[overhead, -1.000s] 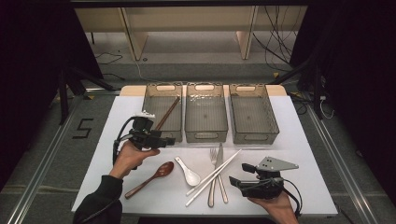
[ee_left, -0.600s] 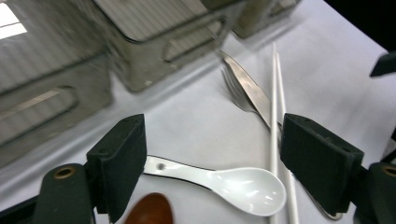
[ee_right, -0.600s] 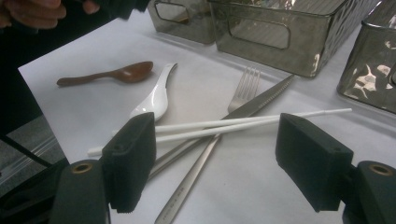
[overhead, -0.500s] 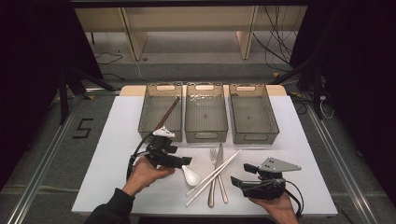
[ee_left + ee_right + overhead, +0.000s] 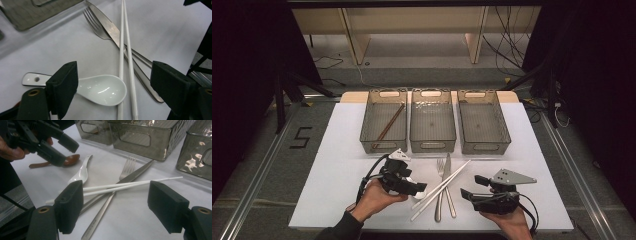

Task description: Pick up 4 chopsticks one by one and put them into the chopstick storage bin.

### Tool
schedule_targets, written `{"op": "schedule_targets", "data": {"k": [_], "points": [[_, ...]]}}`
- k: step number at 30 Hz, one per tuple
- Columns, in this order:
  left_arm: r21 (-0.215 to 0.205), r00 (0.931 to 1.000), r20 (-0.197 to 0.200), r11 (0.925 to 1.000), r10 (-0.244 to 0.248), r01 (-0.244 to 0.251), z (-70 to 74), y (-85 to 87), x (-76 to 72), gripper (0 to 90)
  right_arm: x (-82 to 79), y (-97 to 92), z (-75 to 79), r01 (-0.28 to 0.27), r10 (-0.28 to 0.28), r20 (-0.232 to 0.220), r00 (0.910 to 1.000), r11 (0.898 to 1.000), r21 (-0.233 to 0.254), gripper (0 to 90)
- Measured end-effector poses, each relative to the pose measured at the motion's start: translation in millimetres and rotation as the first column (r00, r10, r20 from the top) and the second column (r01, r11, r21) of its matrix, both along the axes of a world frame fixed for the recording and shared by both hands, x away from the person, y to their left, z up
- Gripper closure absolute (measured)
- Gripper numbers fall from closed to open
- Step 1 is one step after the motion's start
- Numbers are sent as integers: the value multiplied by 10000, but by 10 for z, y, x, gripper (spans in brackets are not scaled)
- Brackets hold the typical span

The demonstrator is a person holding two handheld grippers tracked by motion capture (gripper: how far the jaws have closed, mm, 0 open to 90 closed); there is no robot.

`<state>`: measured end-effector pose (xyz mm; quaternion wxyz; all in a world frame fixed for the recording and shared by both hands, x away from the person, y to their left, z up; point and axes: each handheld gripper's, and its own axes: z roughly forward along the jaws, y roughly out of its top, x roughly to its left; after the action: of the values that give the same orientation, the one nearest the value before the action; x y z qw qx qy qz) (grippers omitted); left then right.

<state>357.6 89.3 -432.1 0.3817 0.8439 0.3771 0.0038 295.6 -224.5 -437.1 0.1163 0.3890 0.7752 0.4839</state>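
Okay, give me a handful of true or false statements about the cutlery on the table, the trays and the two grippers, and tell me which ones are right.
1. The left gripper is open above the white spoon. True.
2. The right gripper grips the fork. False: it is open and holds nothing.
3. The white chopsticks lie across the knife. True.
4. All three trays are empty. False: the left tray holds brown chopsticks.
5. The brown spoon lies in the middle tray. False: it lies on the table.

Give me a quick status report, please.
Left gripper open above white spoon. Right gripper open, idle. White chopsticks touch the spoon's bowl.
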Motion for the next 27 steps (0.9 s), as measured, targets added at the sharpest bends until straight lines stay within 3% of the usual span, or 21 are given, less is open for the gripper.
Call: {"op": "schedule_targets", "data": {"k": [19,27], "points": [[408,9964,-362,9961,-770,784,-161,-210,-211,307,-7,-17,-1,83,-83,-9,10000,10000,15,297],[457,9906,-706,9917,-1168,1202,-242,-285,-266,422,-11,-15,-4,64,-64,-12,10000,10000,24,296]]}}
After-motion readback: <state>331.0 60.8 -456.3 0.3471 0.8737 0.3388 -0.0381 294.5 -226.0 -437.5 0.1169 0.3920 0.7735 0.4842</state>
